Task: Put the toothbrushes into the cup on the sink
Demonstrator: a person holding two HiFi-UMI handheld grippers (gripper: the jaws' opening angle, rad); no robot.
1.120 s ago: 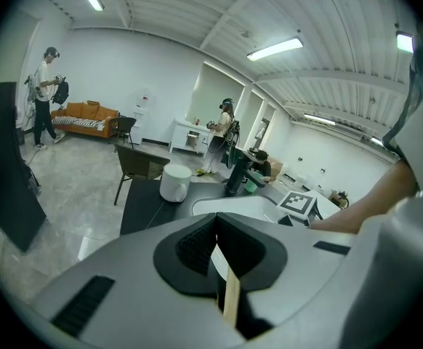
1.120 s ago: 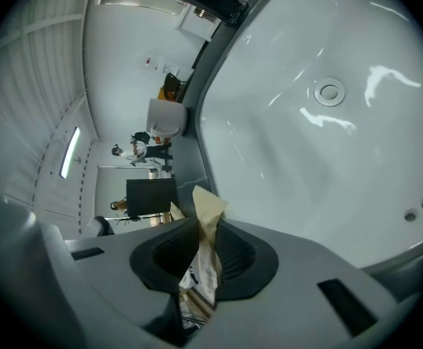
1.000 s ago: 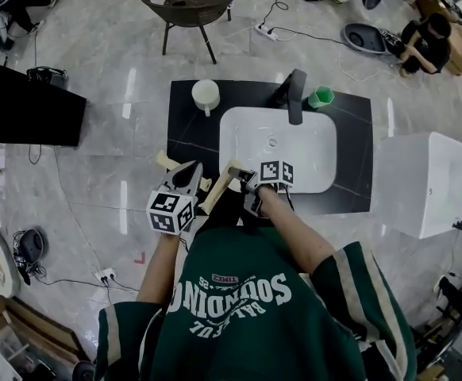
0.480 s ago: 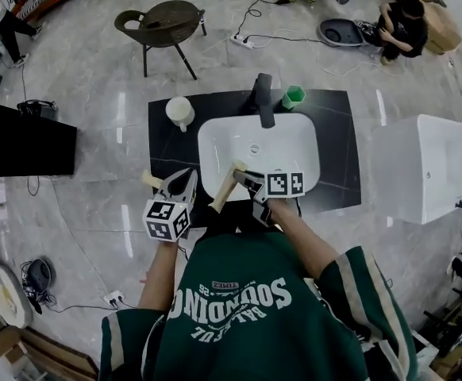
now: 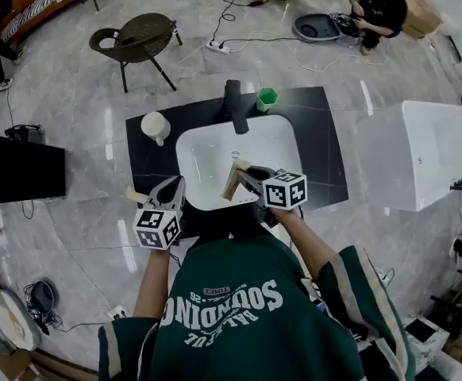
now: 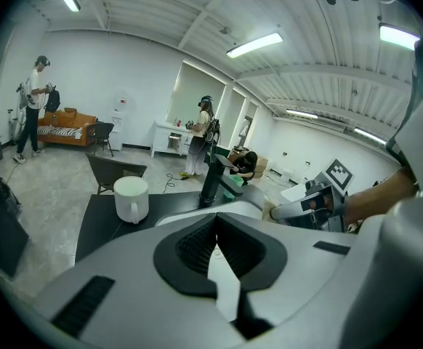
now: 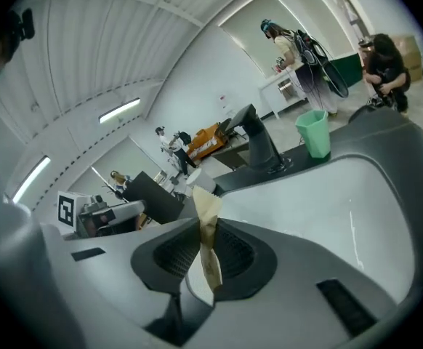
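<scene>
Right gripper (image 5: pixel 245 178) clamped on the paper-wrapped toothbrush (image 5: pixel 233 182), long axis near upright, top end toward the faucet (image 5: pixel 234 104), over the sink (image 5: pixel 190 151) near rim. The green cup (image 5: pixel 267 98) stands well apart. Only the right gripper view shows the pads pinching the wrapper mid-length. Left gripper (image 5: pixel 174 184) jaws together, empty, at the desk (image 5: pixel 326 157) front-left corner; beige piece (image 5: pixel 135 194) there, possibly another toothbrush.

The sink (image 5: pixel 272 145) is white, the bench (image 5: pixel 323 151) and tap (image 5: pixel 234 106) black, the floor (image 5: pixel 80 94) glossy grey marble. The cup (image 5: pixel 267 99) is green, the mug (image 5: pixel 155 125) white, the toothbrush (image 5: pixel 232 182) tan.
</scene>
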